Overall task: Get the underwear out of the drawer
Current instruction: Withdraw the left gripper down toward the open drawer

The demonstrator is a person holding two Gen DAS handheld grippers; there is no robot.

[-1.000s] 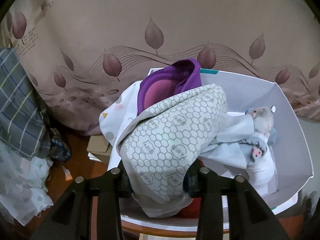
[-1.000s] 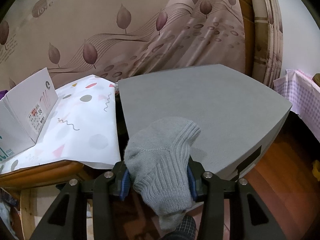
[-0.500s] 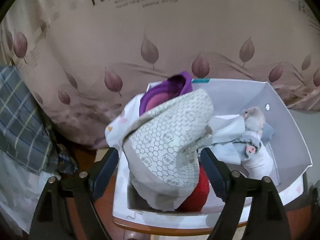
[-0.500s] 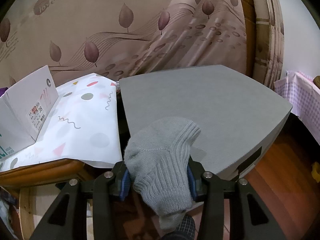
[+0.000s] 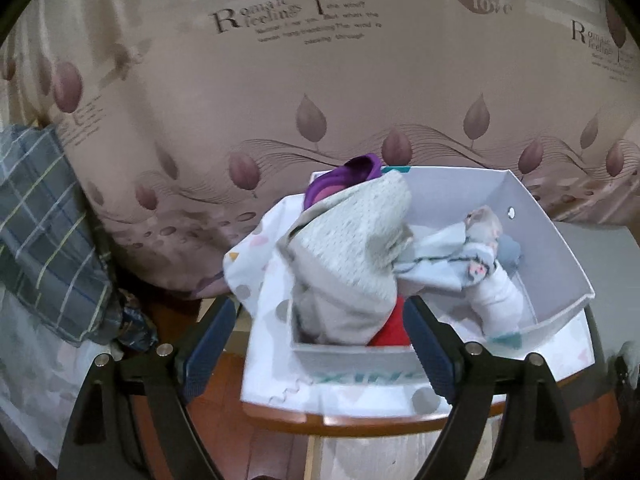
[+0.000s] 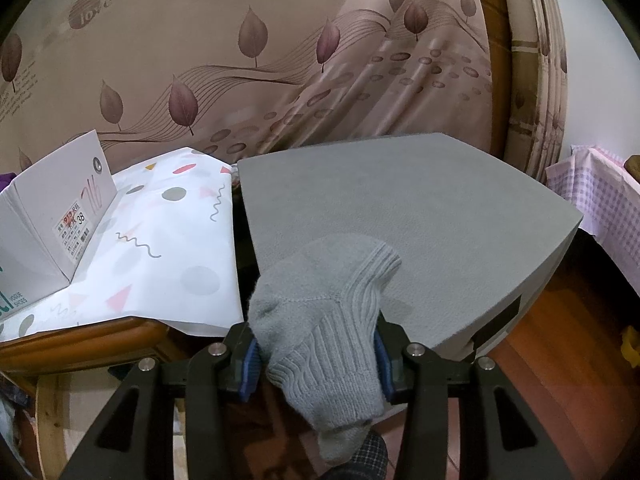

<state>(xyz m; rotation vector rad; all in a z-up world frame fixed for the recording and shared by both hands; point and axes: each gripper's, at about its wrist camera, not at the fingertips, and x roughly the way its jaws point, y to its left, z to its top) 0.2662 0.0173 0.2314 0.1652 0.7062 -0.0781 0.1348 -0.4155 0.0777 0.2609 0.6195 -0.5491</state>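
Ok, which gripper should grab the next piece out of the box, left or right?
Left, probably. The left gripper has just opened, is empty and faces the white box with the honeycomb-print garment just ahead. The right gripper is clamped on a grey sock over the grey pad.

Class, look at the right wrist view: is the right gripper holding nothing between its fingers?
No, the right gripper is closed on a grey sock, clamped between its blue pads.

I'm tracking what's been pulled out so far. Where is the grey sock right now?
In the right wrist view, the grey sock is clamped in the right gripper, held over the near edge of the grey foam pad.
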